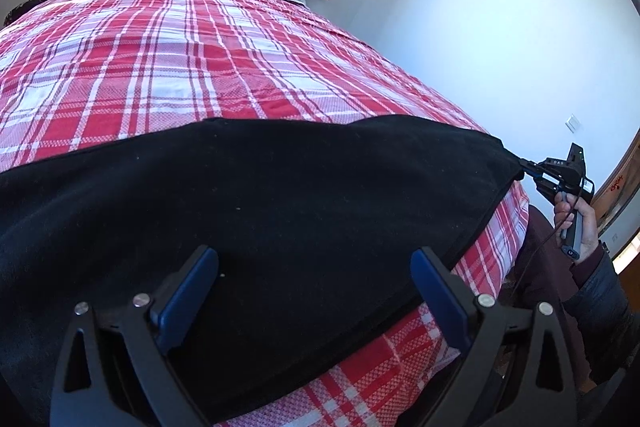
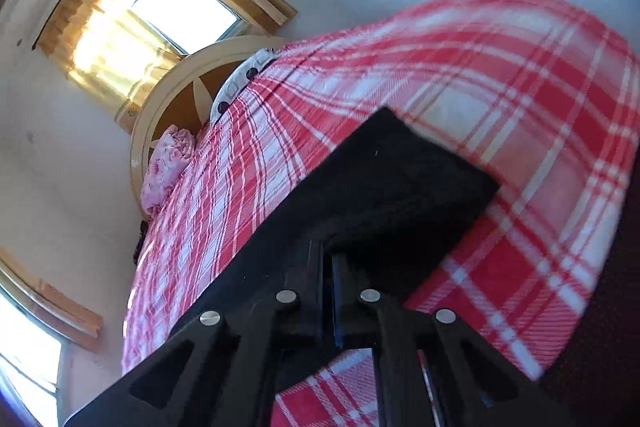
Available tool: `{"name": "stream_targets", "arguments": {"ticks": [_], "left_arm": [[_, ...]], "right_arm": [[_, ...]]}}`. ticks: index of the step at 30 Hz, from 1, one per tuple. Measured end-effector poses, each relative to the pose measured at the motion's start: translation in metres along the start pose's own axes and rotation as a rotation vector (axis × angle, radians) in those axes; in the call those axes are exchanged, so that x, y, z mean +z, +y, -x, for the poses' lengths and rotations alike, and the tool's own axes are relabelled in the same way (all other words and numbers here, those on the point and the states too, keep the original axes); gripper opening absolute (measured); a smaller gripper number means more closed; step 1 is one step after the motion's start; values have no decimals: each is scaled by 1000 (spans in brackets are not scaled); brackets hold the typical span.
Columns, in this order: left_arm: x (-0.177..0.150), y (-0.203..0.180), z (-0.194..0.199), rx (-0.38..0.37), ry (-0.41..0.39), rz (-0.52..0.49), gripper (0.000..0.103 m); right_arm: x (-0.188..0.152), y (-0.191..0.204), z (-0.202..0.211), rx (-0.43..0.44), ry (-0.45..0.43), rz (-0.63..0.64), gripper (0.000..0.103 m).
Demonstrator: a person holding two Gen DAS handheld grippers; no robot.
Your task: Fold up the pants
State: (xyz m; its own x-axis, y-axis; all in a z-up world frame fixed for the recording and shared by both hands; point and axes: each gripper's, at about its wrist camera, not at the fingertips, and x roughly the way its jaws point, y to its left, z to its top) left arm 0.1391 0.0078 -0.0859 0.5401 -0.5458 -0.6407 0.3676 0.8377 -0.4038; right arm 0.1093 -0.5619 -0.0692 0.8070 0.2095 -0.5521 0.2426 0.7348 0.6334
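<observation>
Beside the bed (image 1: 200, 67), we keep right gripper (image 1: 524, 167) clenched on pants (image 1: 260, 207), left gripper (image 1: 316, 291) released: lift evenly.

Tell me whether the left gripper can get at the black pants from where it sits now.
Probably yes. The left gripper is open, its blue fingers spread over the black pants on the plaid bed, nothing between. The right gripper already pinches the far corner.

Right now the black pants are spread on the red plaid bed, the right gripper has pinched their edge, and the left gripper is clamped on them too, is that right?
Not quite. The left gripper is open, its fingers spread apart over the black pants, as the left wrist view shows. The right gripper is pinching their edge on the red plaid bed.
</observation>
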Motion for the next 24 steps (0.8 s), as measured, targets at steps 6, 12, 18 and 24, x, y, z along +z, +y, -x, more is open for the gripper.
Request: {"name": "stream_targets", "arguments": {"ticks": [6, 12, 18, 24], "left_arm": [[0, 1, 3, -23, 3, -9, 100], [-3, -2, 11, -32, 1, -16, 100], [-1, -7, 16, -52, -23, -19, 100], [-1, -6, 13, -45, -19, -19, 100]], "right_arm": [[-10, -24, -8, -72, 35, -40, 4], [-16, -3, 9, -251, -3, 31, 43], [-54, 55, 34, -36, -8, 113, 50], [-118, 148, -22, 75, 161, 506, 50]]}}
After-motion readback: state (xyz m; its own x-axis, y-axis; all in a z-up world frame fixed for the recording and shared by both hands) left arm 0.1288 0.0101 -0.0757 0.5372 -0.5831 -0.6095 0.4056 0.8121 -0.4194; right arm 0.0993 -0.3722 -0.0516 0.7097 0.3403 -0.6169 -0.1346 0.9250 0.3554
